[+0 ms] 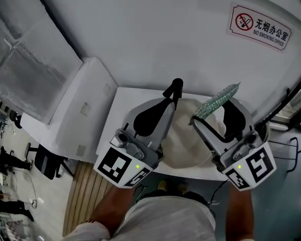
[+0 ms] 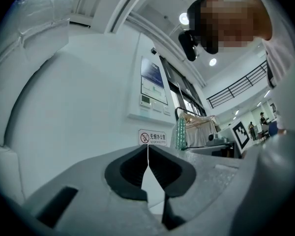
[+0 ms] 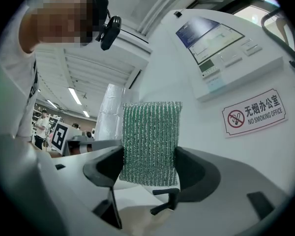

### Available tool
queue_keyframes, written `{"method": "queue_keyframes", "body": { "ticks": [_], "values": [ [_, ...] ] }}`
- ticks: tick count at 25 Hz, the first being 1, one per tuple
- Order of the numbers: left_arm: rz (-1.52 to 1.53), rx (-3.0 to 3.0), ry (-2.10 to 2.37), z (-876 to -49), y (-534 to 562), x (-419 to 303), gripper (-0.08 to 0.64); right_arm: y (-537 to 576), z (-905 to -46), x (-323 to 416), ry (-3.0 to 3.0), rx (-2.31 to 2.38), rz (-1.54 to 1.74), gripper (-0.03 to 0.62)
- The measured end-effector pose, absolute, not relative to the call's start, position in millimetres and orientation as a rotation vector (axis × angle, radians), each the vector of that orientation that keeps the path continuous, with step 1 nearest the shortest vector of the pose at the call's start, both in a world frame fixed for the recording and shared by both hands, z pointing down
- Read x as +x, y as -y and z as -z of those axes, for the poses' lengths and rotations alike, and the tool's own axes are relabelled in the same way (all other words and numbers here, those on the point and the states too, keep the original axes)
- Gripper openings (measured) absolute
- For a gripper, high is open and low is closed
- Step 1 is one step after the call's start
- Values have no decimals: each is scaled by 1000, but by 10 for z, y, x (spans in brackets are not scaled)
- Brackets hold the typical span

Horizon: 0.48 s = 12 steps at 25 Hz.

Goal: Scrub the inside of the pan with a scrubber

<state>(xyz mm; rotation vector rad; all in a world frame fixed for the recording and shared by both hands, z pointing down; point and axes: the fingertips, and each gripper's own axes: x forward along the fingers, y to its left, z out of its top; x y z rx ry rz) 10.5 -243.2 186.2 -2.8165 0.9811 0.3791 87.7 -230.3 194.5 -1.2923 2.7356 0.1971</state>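
Left claw is closed with nothing in it, raised over the white table and pointing at the wall with the no-smoking sign. Right claw grips the green mesh scrubber by its lower part, so the scrubber stands upright between the pads, off the table. A pale round pan sits on the table below, between the two claws and partly hidden by them; neither claw touches it.
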Motion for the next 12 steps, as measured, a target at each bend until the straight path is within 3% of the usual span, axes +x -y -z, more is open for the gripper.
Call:
{"method": "queue_keyframes", "body": {
  "ticks": [12],
  "values": [
    [-387,-2816,-926,-1895,2297,128,15,2164,-2001,788,-2699,-1272,-228,331]
  ]
}}
